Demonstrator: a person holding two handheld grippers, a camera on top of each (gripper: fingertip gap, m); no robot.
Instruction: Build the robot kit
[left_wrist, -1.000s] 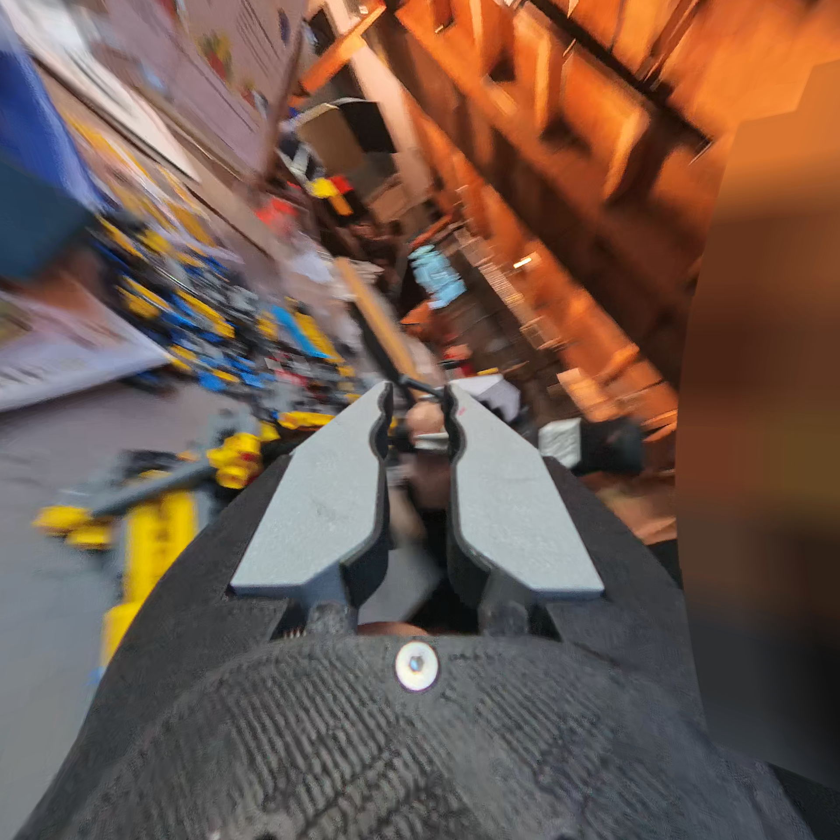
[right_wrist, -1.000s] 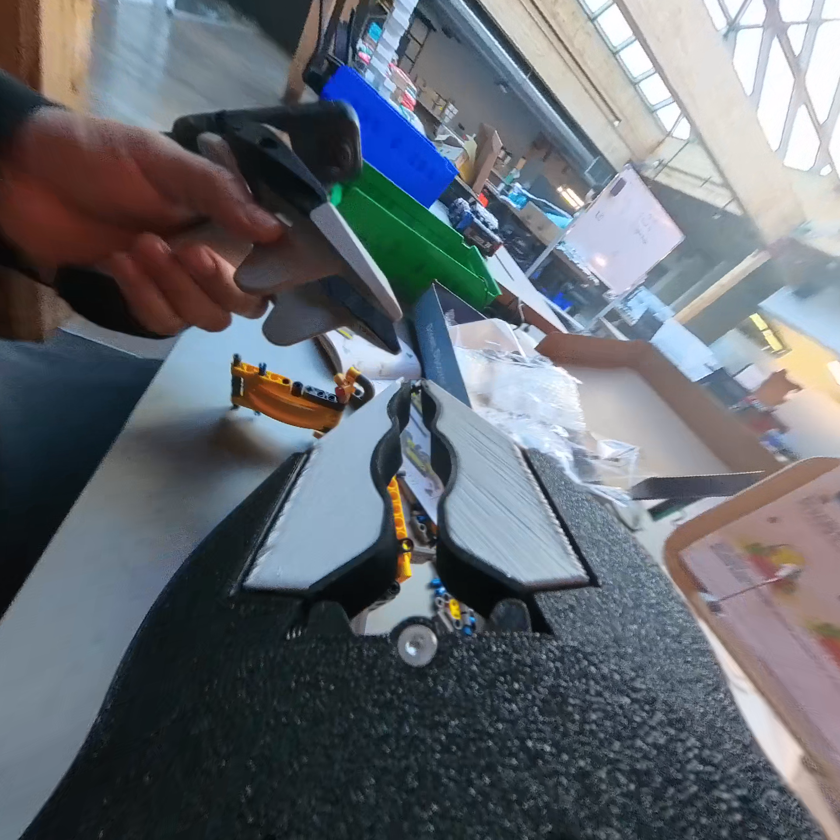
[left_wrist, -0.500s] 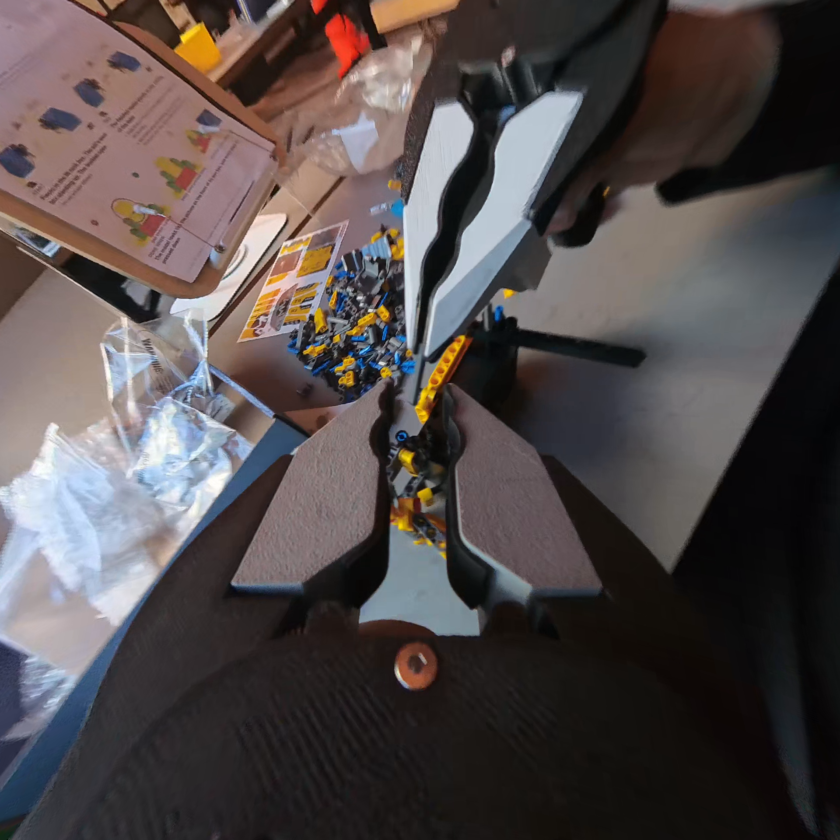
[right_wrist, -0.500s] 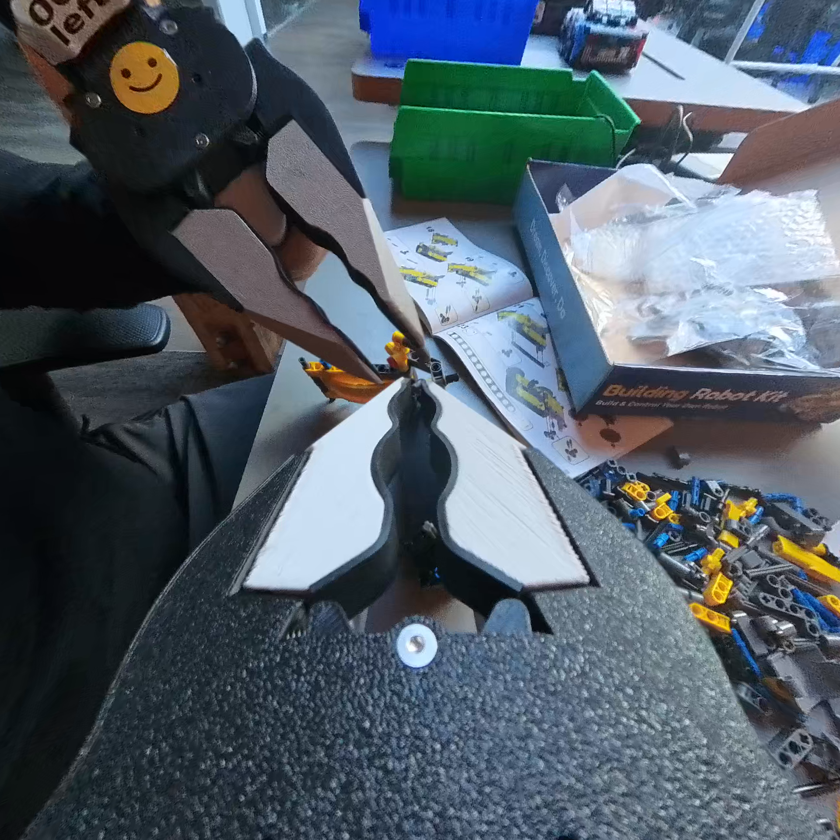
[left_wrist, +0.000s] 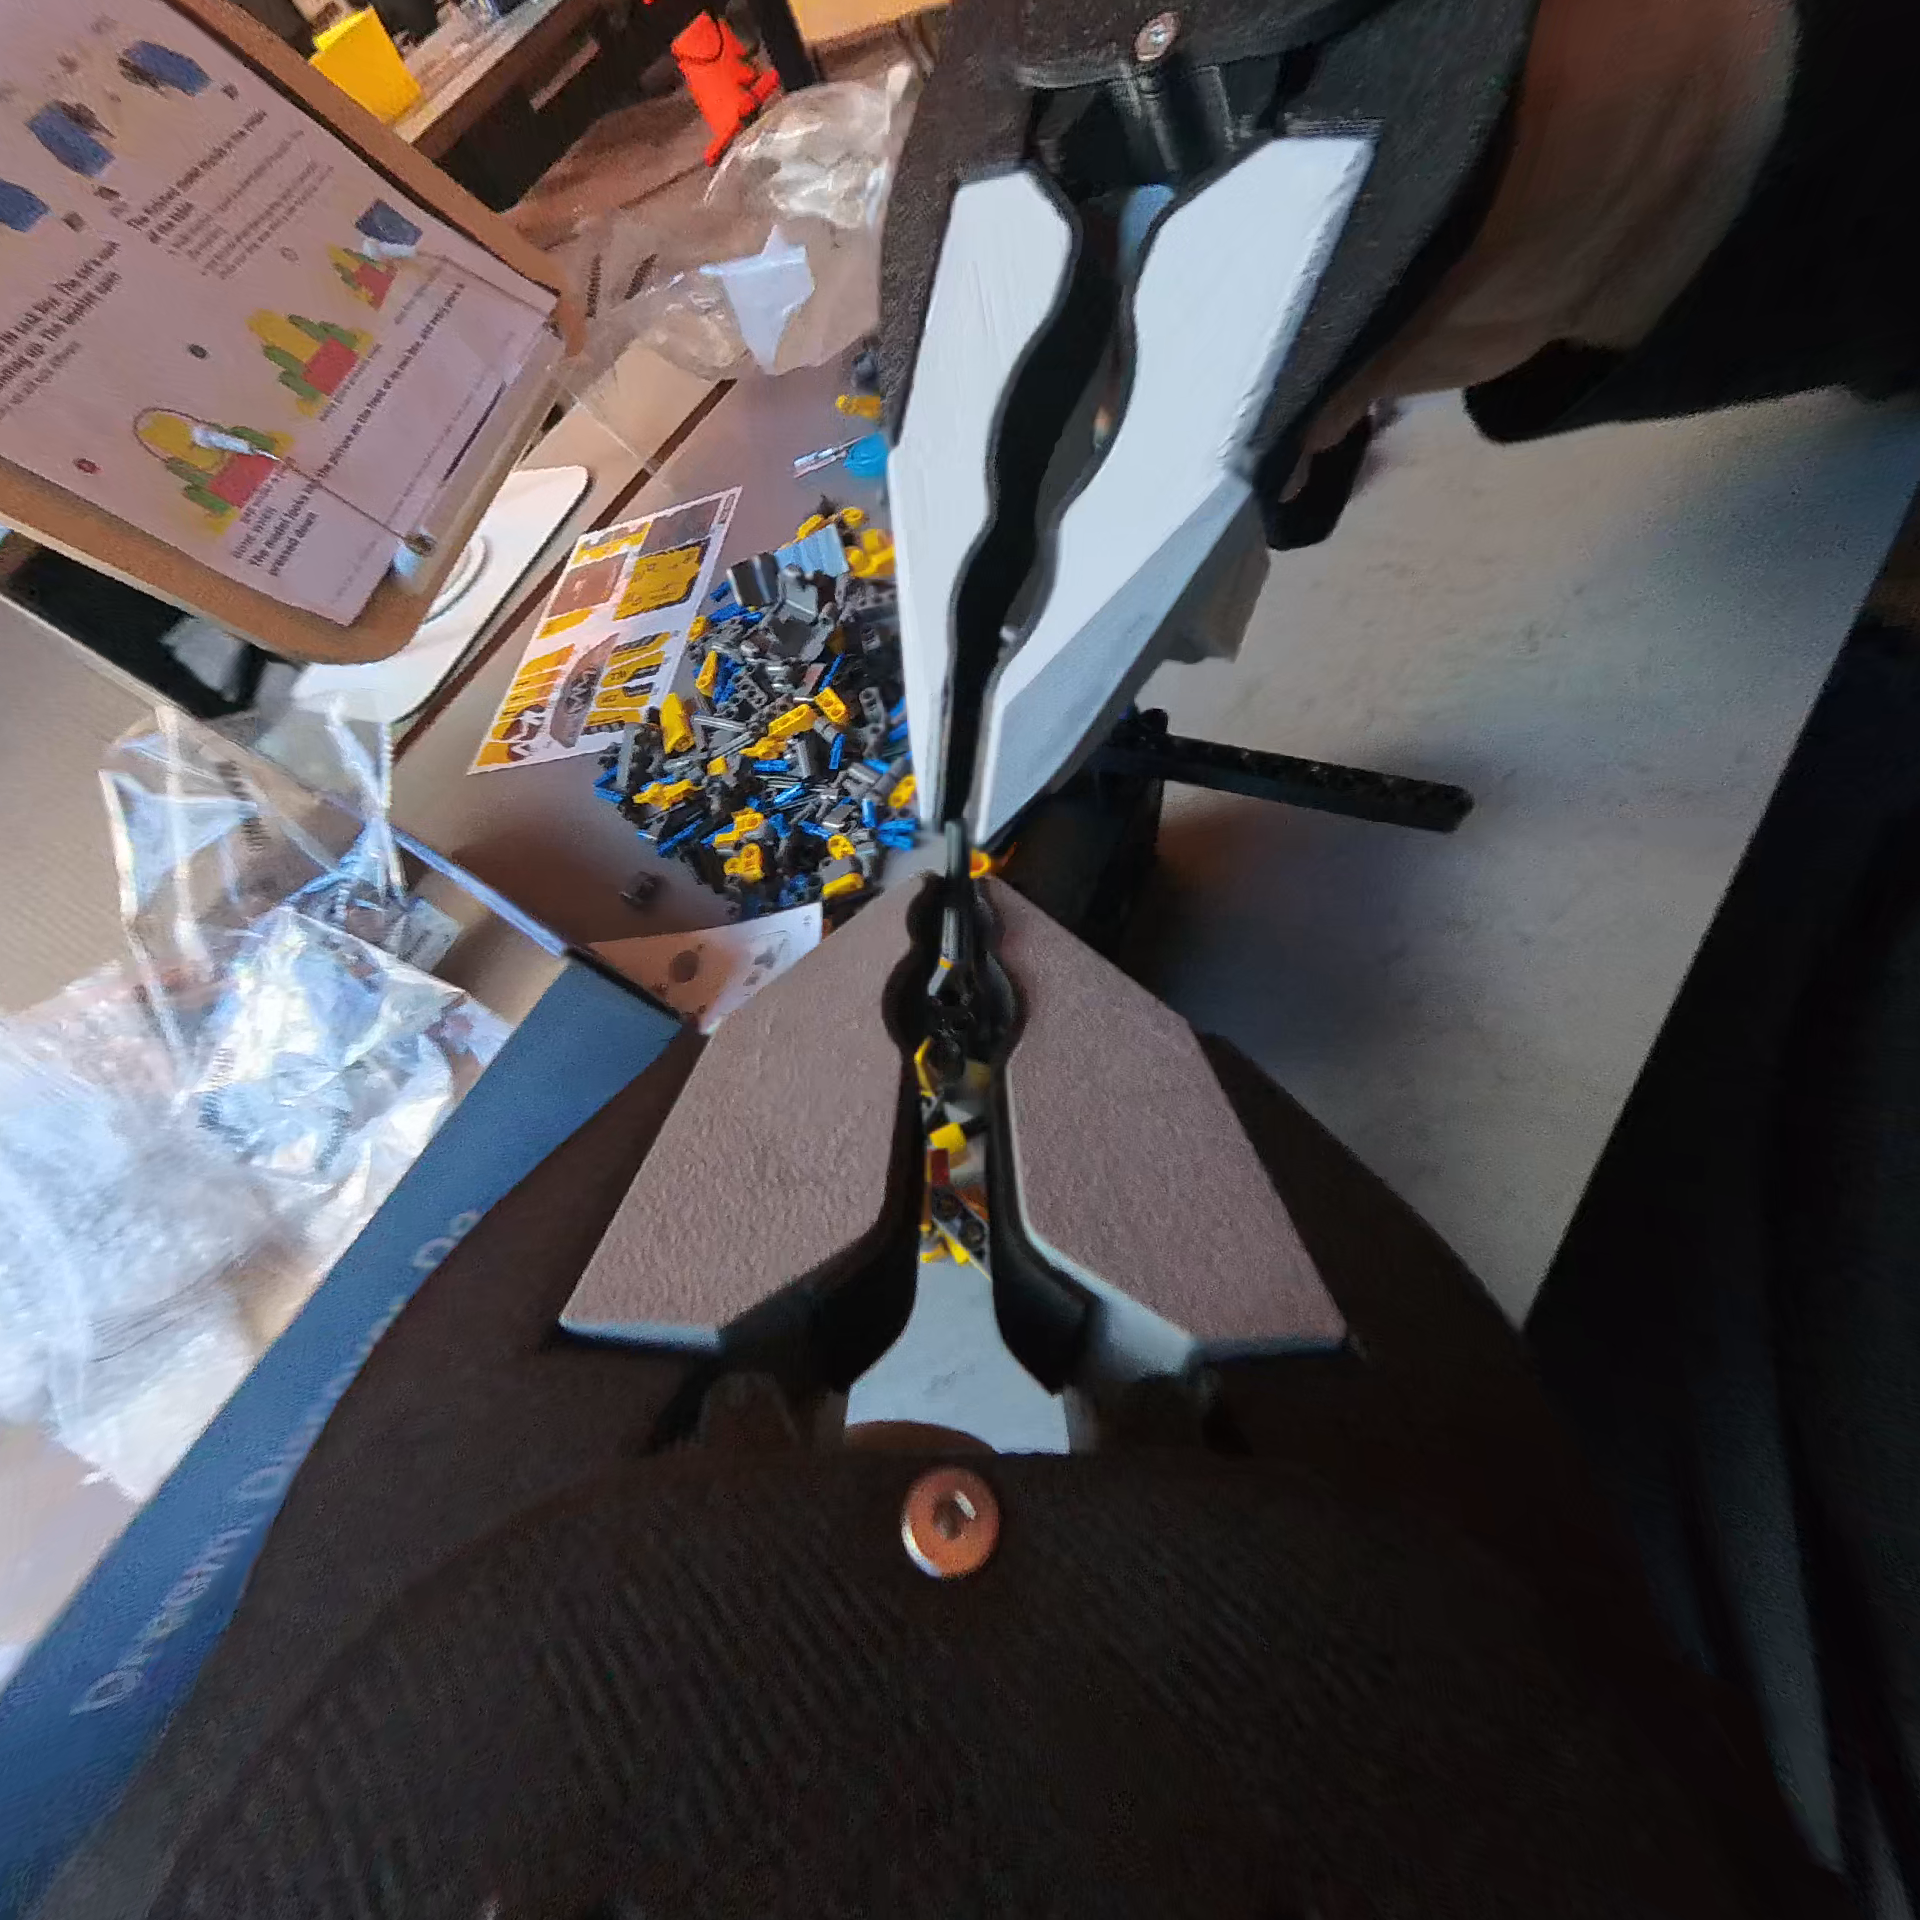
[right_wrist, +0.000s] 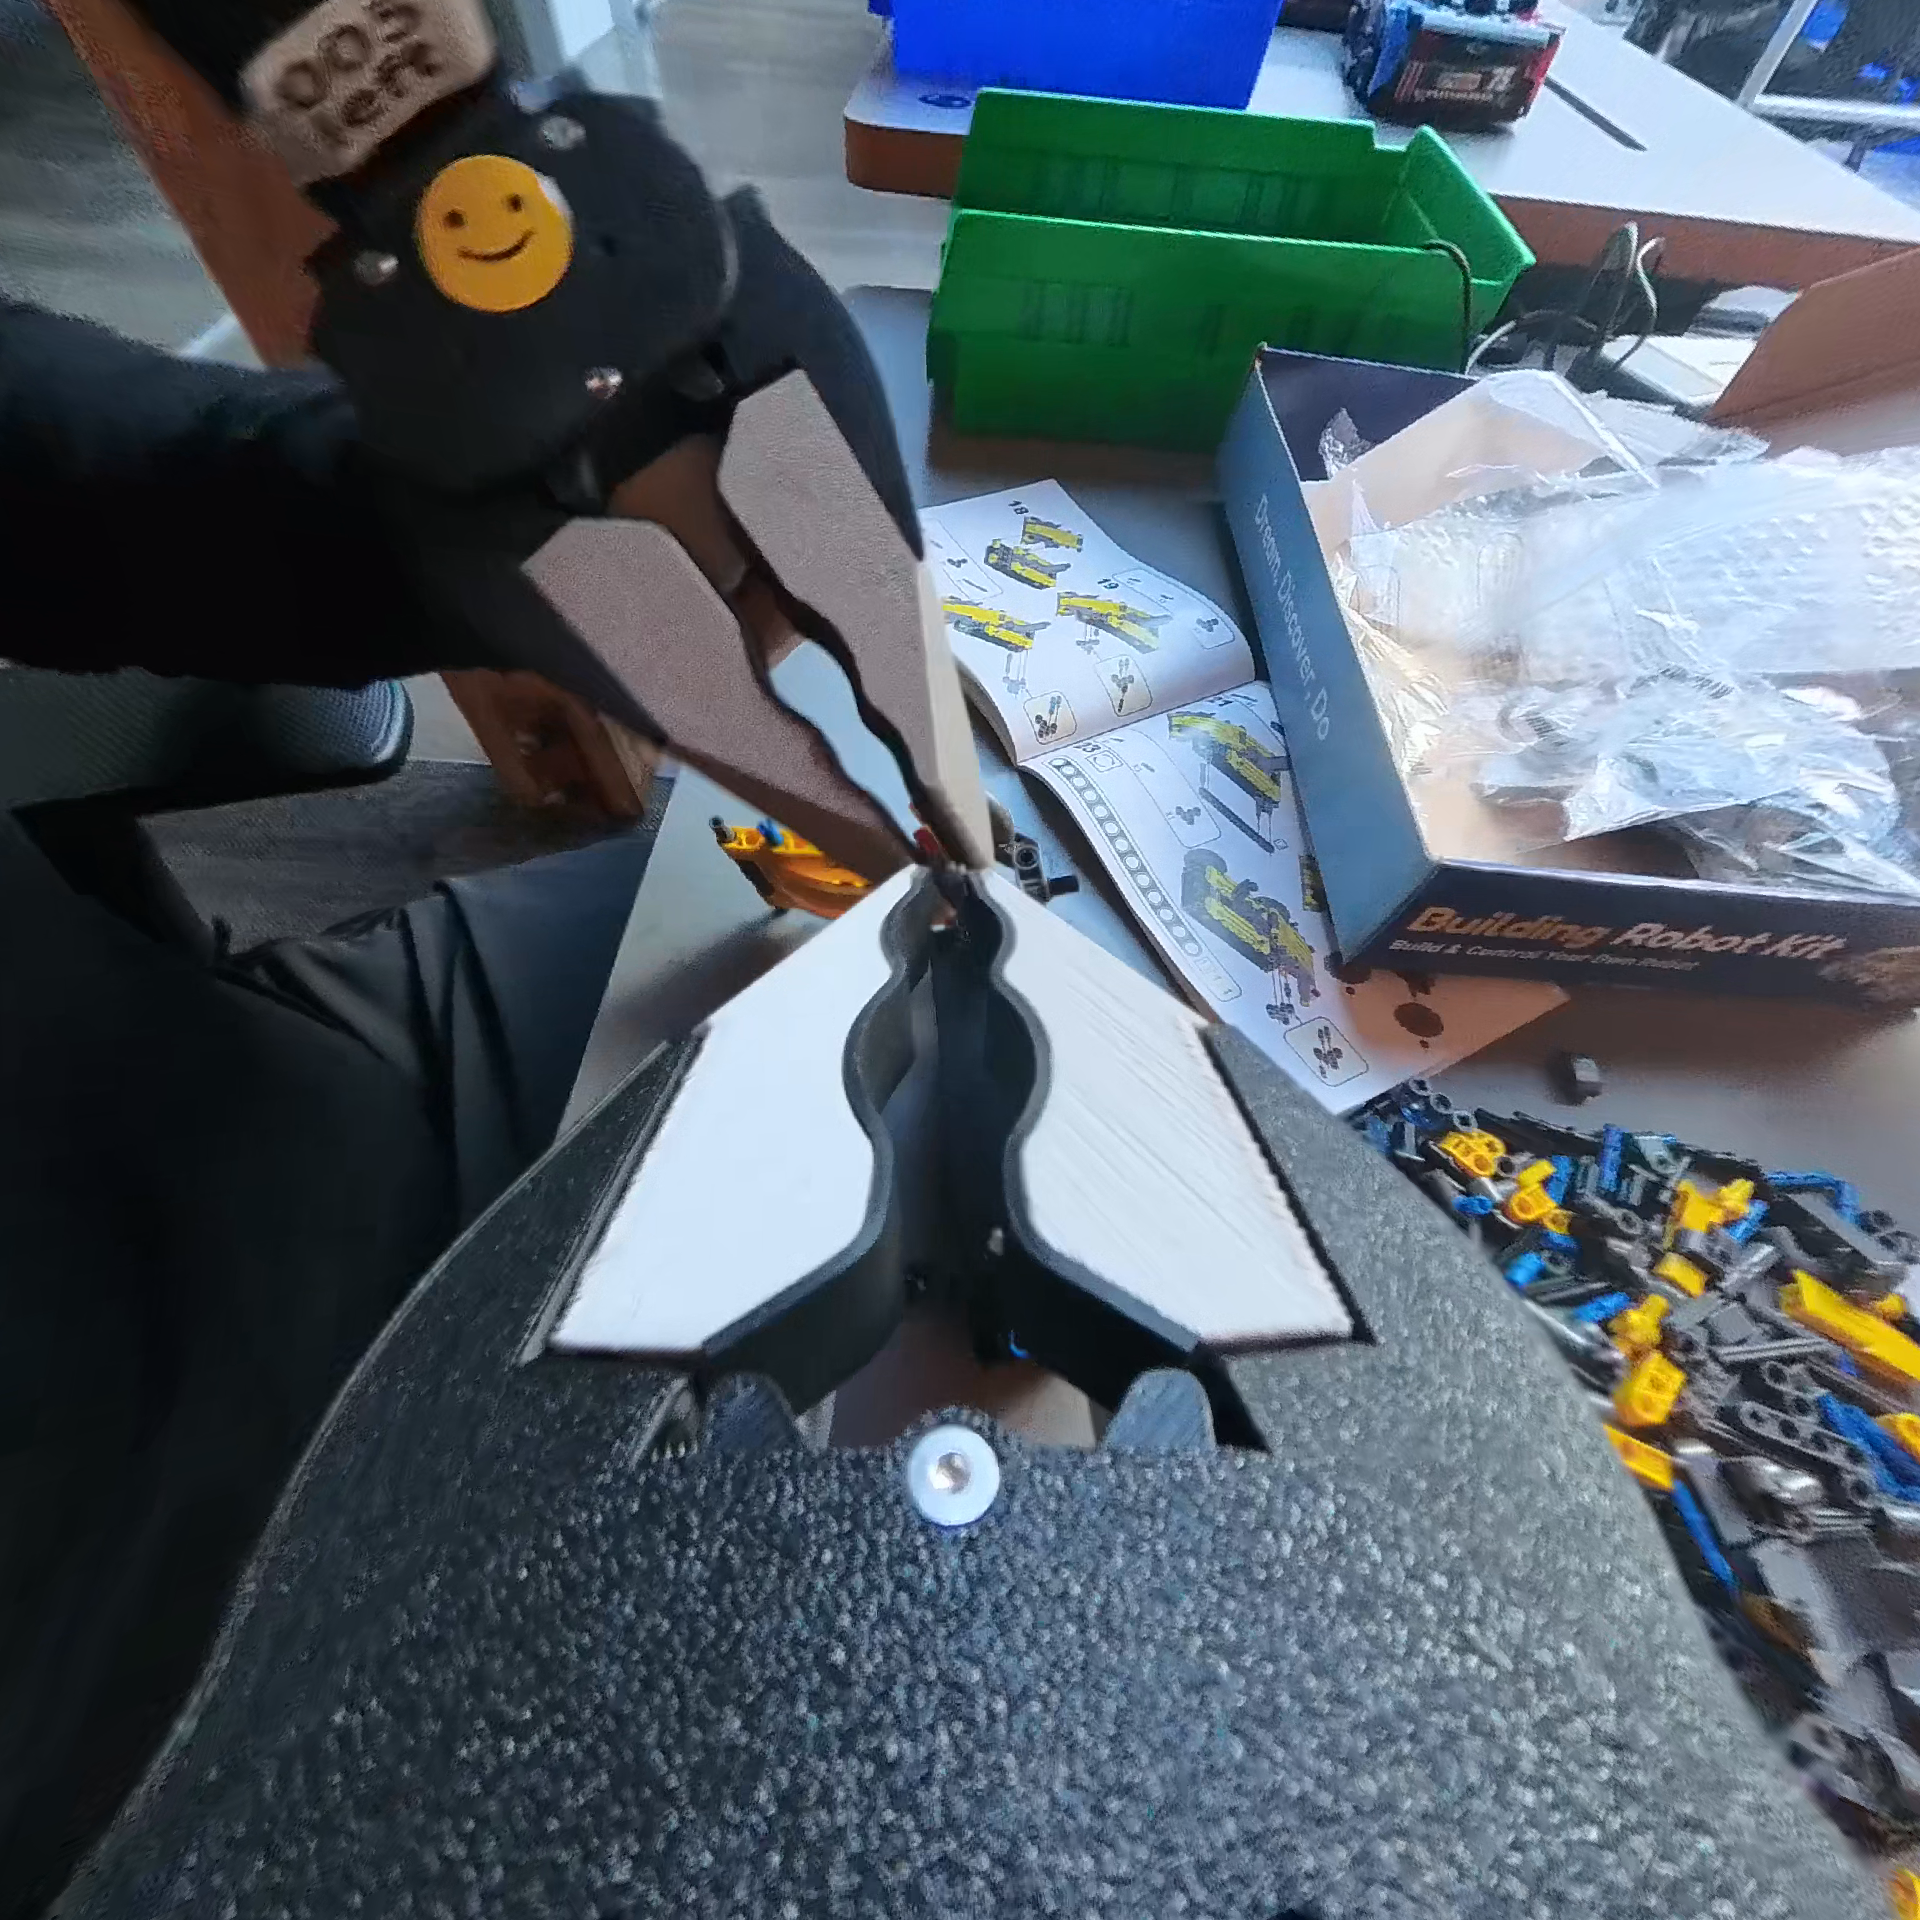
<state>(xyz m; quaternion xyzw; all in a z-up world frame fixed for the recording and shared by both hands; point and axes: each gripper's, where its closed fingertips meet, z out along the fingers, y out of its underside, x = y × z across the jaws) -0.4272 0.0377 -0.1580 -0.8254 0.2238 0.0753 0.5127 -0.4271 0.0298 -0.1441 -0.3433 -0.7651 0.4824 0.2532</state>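
Both wrist views face each other closely above the table (left_wrist: 1558, 727), sharing the brick pile (right_wrist: 1683, 1268).

I'm swinging the left tongs (left_wrist: 954, 894) down from the room toward the bench (left_wrist: 1507, 665) — and bringing the right tongs (right_wrist: 951, 883) in, tips now meeting tip to tip.

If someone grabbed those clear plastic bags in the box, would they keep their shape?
Probably not. The bags look thin and crumpled, so likely floppy and light. Their glossy film may be slippery. They spill over the box rim, so a tug could drag several out.
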